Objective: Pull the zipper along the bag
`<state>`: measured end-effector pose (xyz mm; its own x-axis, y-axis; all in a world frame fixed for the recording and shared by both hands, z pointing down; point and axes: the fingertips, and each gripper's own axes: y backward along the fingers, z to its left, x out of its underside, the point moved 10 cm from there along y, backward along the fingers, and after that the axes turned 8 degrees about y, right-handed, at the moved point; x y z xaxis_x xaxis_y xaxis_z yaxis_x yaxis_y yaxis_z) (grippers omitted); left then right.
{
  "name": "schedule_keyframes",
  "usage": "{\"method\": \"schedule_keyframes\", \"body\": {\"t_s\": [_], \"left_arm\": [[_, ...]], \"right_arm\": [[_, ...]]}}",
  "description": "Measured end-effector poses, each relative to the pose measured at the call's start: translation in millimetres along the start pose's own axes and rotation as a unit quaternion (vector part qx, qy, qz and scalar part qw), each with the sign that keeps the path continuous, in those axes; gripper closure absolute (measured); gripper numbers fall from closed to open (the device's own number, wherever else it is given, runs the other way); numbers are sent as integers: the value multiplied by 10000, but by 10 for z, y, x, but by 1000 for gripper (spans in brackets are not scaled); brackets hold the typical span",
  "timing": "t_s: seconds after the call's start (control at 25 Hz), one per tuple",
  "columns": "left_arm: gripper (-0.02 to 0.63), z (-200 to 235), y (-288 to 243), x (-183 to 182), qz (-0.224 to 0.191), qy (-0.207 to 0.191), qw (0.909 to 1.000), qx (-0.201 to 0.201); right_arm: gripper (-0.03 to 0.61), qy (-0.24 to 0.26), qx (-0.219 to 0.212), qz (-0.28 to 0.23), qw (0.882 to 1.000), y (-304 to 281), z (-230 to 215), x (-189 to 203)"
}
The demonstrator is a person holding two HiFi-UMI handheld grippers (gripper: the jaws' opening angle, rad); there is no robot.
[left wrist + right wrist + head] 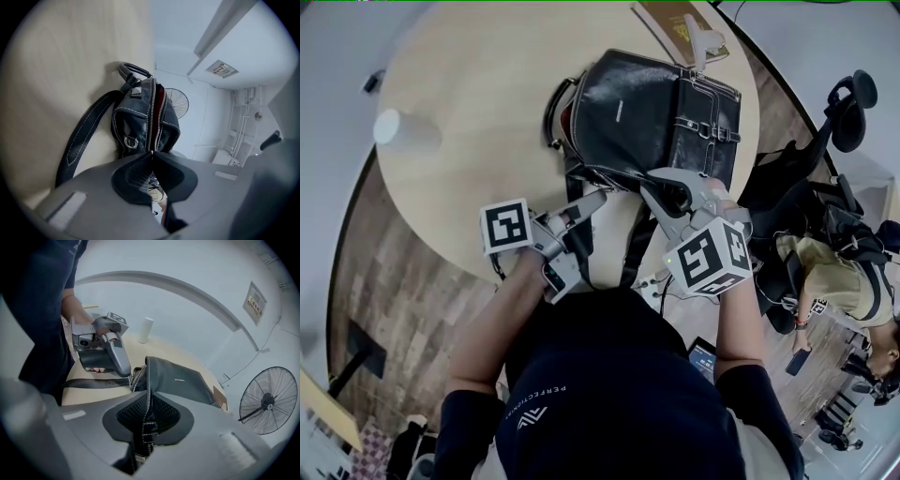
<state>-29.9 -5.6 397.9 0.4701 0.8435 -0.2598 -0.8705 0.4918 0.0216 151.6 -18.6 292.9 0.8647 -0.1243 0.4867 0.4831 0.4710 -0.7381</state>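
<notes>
A black leather bag (656, 117) lies on the round wooden table (487, 84). Its zipper (152, 112) stands partly apart and shows red lining. My left gripper (602, 195) is at the bag's near left corner. In the left gripper view its jaws (151, 153) are shut where the zipper ends, on the zipper pull. My right gripper (659, 187) is beside it, at the bag's near edge. Its jaws (147, 401) are shut on a stitched leather edge of the bag (178, 378). The left gripper (129, 376) also shows in the right gripper view.
The bag's shoulder strap (633, 248) hangs over the table's near edge. A white cup (405, 131) stands at the left of the table, and a book with a white clip (680, 23) lies at the far edge. An office chair (848, 103) and a seated person (844, 281) are to the right.
</notes>
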Motion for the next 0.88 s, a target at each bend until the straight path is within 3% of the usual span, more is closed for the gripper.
{"method": "schedule_keyframes", "body": {"t_s": [0.36,0.68,0.88], "left_arm": [[591,-23,47,-64,-70,115,9999,14],[591,-86,62,-98,-41,-165,9998,-109],[591,-124,90,-106,-28,-85,9999,-106]], "right_arm": [[540,77,-45,116,9999,-20,3,-14],[541,106,-105,185,9997,-46,-15,-17],[543,177,-146,253,9994,-58,-21,-27]]}}
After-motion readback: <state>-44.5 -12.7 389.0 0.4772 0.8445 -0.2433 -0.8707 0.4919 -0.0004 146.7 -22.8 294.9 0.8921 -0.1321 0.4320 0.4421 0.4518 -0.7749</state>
